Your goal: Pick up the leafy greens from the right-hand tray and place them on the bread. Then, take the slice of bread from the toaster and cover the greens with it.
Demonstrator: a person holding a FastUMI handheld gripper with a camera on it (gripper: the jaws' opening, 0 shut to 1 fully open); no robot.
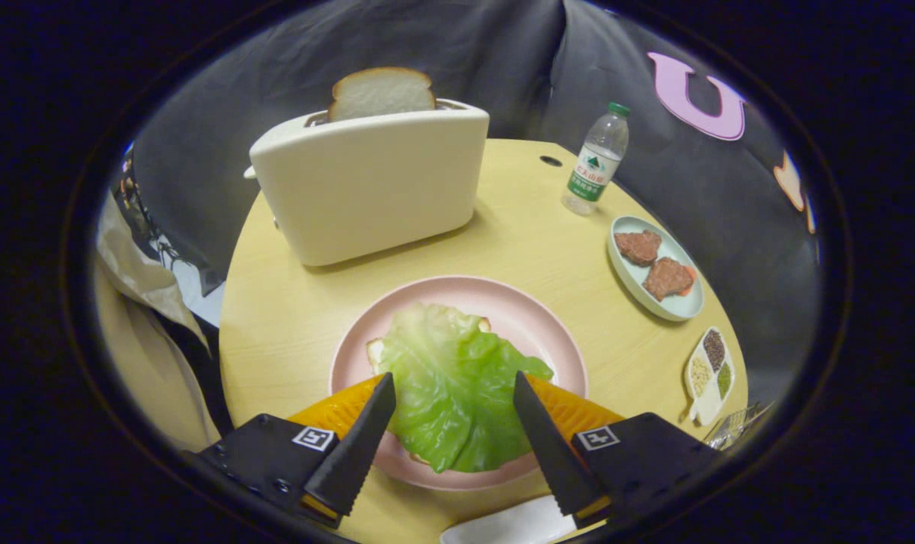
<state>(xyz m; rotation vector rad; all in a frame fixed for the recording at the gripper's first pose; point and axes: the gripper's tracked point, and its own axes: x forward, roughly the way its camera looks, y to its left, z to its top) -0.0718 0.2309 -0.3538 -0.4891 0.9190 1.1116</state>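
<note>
One lettuce leaf (pixel 457 385) on pink plate (pixel 536 317) | tool (pixel 454 385) spread above it | bottle (pixel 598 161) label unreadable

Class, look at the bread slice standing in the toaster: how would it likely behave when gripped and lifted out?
The bread slice looks soft and light, so it may dent under a firm squeeze. Standing upright in the toaster, it should probably lift straight out. The hand-held gripper hangs open over the lettuce.
</note>
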